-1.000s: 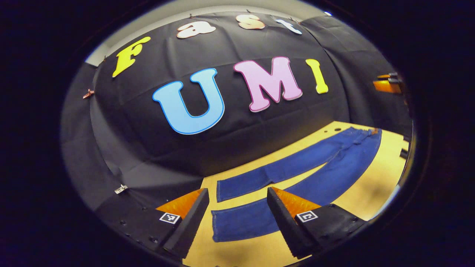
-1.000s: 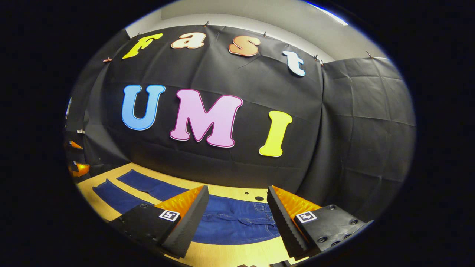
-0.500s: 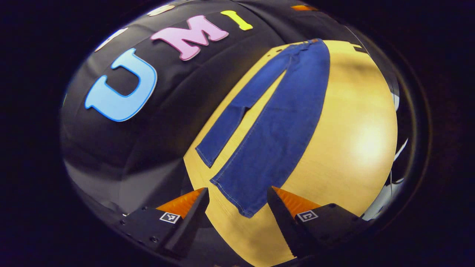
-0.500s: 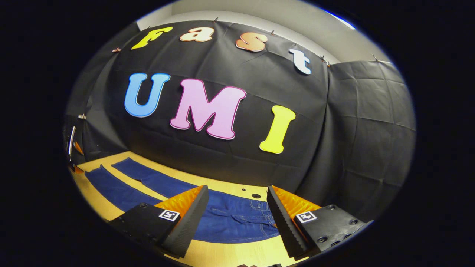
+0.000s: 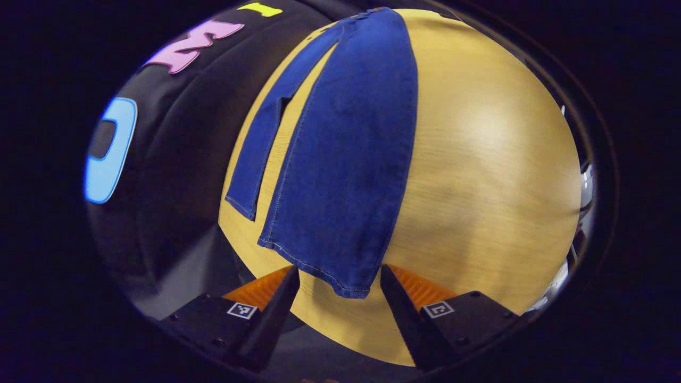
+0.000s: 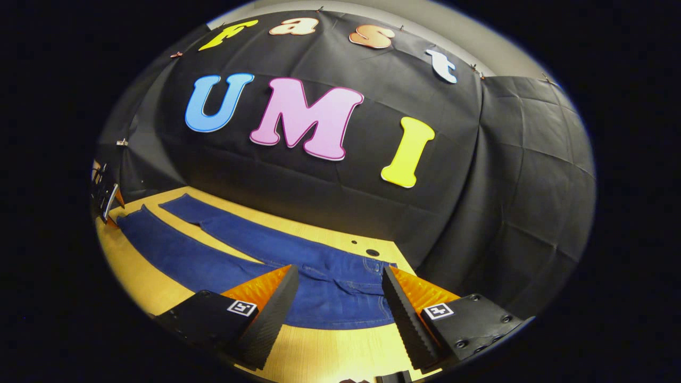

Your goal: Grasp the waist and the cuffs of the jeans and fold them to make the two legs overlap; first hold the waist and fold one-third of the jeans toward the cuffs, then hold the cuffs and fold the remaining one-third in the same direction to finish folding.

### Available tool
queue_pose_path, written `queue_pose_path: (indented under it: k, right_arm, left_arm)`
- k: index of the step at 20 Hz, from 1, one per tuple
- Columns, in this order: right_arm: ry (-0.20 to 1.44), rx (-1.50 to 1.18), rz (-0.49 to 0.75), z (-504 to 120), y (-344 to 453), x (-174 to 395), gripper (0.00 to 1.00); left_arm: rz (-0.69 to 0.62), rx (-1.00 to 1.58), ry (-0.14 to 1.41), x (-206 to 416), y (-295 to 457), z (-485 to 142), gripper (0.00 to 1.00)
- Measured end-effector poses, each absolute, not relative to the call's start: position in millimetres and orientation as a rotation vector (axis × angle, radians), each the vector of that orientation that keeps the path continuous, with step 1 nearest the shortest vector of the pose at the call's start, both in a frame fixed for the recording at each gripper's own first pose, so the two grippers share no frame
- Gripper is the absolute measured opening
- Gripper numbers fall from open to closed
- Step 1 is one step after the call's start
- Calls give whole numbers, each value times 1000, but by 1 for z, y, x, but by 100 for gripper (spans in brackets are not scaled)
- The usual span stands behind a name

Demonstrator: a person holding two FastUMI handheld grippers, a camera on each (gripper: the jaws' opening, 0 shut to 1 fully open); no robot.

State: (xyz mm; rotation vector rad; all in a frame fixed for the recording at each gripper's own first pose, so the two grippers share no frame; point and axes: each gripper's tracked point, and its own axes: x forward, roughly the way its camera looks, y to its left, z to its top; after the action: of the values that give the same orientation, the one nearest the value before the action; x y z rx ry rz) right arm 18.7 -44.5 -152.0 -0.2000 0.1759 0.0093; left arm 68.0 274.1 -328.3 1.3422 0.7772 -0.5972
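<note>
Flat on the table (image 5: 479, 159), jeans (image 5: 346, 159) running cuff-near toward twelve o'clock from wide-open, empty left gripper (image 5: 336, 298); waist (image 6: 346, 298) lying between spread, empty right gripper (image 6: 336, 303).

Wooden table (image 5: 479, 159), light glare on surface; two small dark holes (image 6: 367, 251) near back edge.

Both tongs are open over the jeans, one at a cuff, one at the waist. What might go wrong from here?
The left tongs straddle only a corner of the near cuff, so they may pinch a scrap that slips free. The right tongs hang above the waist, not down at it. The legs lie apart on the table, so uneven lifting could leave them misaligned.
</note>
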Motion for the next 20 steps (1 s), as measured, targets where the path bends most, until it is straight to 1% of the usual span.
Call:
queue_pose_path:
  k: [2, 3, 4, 5, 6, 7, 8, 9, 10, 11, 12, 13, 15, 16, 19, 20]
  right_arm:
    - [194, -197, 12, -168, -46, 22, 98]
    - [208, -196, 10, -178, -48, 25, 98]
    - [225, -197, 8, -189, -49, 28, 98]
    - [240, -200, 3, -198, -53, 31, 98]
    - [251, -204, -3, -205, -58, 35, 97]
    - [253, -211, -8, -207, -62, 38, 98]
    - [248, -228, -16, -206, -68, 41, 98]
    - [237, -252, -27, -204, -77, 46, 98]
    - [226, -281, -39, -201, -87, 51, 98]
    - [214, -308, -53, -197, -98, 57, 98]
    - [200, -336, -62, -191, -108, 63, 98]
    - [185, -371, -73, -185, -119, 69, 98]
    - [153, -467, -71, -172, -134, 82, 98]
    - [140, -532, -62, -166, -141, 88, 98]
    - [108, -756, 3, -155, -155, 104, 97]
    - [111, -822, 42, -156, -157, 108, 97]
  left_arm:
    - [-620, 1358, 773, 74, 270, -327, 96]
    - [-616, 1354, 779, 79, 269, -332, 94]
    - [-610, 1359, 768, 87, 268, -333, 90]
    - [-601, 1360, 764, 91, 264, -334, 81]
    - [-595, 1358, 763, 94, 267, -338, 76]
    - [-590, 1357, 764, 93, 267, -339, 64]
    - [-581, 1359, 769, 90, 268, -339, 61]
    - [-570, 1358, 773, 88, 269, -341, 44]
    - [-565, 1346, 787, 86, 272, -343, 43]
    - [-561, 1328, 804, 84, 271, -345, 30]
    - [-552, 1312, 816, 86, 272, -347, 23]
    - [-539, 1293, 811, 88, 268, -346, 13]
    - [-521, 1256, 823, 89, 268, -346, 7]
    - [-523, 1238, 824, 89, 268, -347, 6]
    - [-527, 1203, 845, 88, 266, -346, 6]
    - [-525, 1189, 855, 87, 266, -345, 6]
